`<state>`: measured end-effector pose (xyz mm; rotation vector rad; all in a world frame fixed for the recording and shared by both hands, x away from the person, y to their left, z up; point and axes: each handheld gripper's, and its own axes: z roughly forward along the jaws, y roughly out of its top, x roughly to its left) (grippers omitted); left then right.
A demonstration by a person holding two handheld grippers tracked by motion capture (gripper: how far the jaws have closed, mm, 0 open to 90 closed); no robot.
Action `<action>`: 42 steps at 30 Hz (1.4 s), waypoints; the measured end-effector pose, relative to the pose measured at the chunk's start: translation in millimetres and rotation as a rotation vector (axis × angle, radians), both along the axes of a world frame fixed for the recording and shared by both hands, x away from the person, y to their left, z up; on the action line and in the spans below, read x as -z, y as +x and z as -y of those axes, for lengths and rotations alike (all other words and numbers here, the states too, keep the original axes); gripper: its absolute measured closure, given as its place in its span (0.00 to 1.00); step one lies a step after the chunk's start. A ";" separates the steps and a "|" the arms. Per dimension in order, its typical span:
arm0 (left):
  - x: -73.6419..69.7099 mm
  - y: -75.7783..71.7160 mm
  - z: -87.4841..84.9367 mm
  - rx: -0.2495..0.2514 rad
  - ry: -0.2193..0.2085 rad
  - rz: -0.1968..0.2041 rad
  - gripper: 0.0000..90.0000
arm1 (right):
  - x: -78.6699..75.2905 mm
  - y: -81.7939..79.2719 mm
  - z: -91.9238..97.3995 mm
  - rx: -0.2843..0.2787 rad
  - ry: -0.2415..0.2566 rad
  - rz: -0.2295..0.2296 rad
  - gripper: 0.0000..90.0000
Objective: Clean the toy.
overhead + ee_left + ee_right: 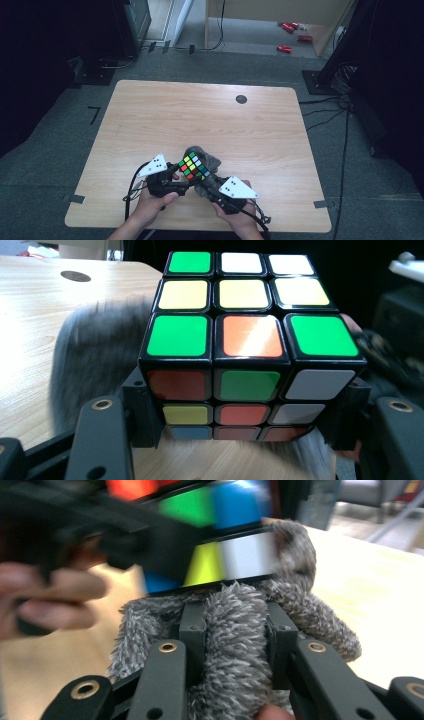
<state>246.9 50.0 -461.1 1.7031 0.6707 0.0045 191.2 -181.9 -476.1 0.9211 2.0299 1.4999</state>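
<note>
High view has both my grippers down near the front edge of the table (pixel 150 115), meeting over a scrambled puzzle cube (pixel 194 167). My left gripper (pixel 176 176) is clamped on the cube from its sides and holds it up off the wood. In the left gripper view the 2 jaws press the cube's lower layers, with green, orange and yellow stickers on top. My right gripper (pixel 202 187) is clenched on a fuzzy grey cloth (pixel 210 161), pressed against the cube from behind and below. In the right gripper view the fluff bulges out between the jaws.
</note>
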 end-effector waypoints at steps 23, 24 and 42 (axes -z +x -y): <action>2.1 3.5 -5.1 -0.018 0.004 -0.007 0.39 | 2.5 -6.9 -11.7 -0.021 -0.068 0.041 0.76; 1.8 4.5 -7.1 -0.023 0.004 -0.007 0.39 | 1.8 -6.1 -10.2 -0.017 -0.065 0.042 0.76; 3.6 6.3 -10.0 -0.046 0.034 0.007 0.39 | 30.5 44.6 61.8 0.270 -0.138 -0.073 0.73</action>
